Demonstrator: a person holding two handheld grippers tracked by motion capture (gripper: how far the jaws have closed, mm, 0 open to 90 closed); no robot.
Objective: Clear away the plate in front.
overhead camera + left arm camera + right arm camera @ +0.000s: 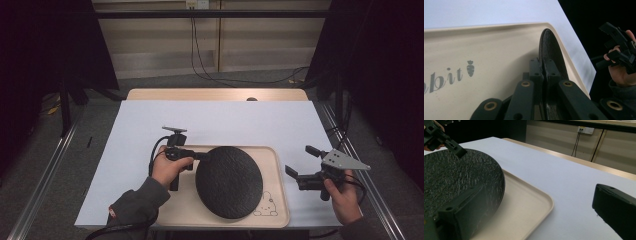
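One tray (pixel 280 165) (under plate (pixel 229 181))

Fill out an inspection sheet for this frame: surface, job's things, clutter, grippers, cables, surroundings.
Surface: white table top, wooden edge at the far side.
Job's things: black textured plate on the beige tray; the tray carries a printed cartoon figure.
Clutter: nothing seen.
Grippers: left gripper shut on the plate's rim; right gripper open, beside the tray, holding nothing.
Cables: one trails from each gripper; black wall cables run down to the floor.
Surroundings: dark curtains either side, grey floor, metal rails.
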